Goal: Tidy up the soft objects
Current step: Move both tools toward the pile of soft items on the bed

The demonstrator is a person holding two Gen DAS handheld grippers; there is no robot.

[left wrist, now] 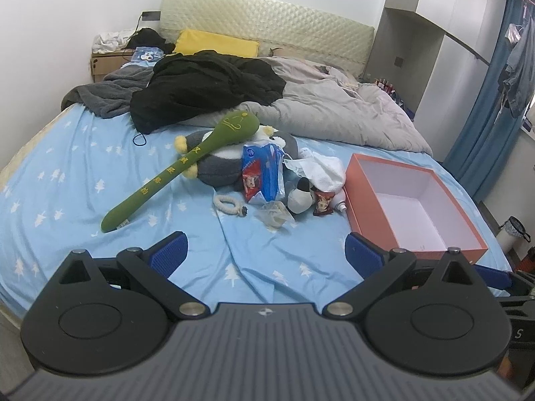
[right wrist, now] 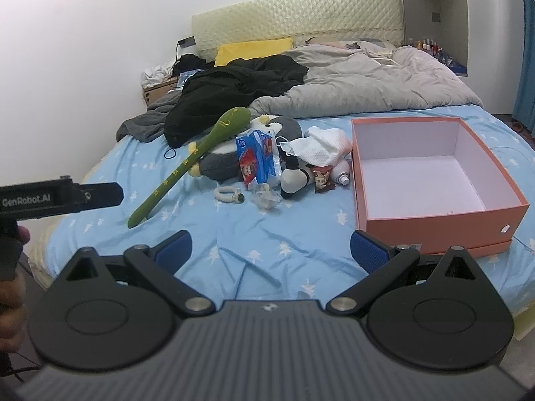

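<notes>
A heap of soft things lies mid-bed: a long green plush stick (left wrist: 180, 167) (right wrist: 190, 163) across a grey penguin plush (left wrist: 220, 163) (right wrist: 220, 160), a blue tissue pack (left wrist: 264, 173) (right wrist: 257, 160), a white cloth (left wrist: 324, 167) (right wrist: 324, 147), a small black-and-white plush (left wrist: 301, 197) (right wrist: 292, 180) and a beaded bracelet (left wrist: 229, 204) (right wrist: 229, 195). An empty orange box (left wrist: 464, 230) (right wrist: 438, 230) stands to their right. My left gripper (left wrist: 264, 254) and right gripper (right wrist: 271, 250) hover open over the near sheet, holding nothing.
A grey duvet (left wrist: 334, 107) (right wrist: 384, 87), black clothing (left wrist: 207, 83) (right wrist: 234, 90) and a yellow pillow (left wrist: 217, 43) fill the bed's far half. A cardboard box (left wrist: 103, 63) sits at the far left corner. The left tool's body (right wrist: 60, 197) and a hand show left.
</notes>
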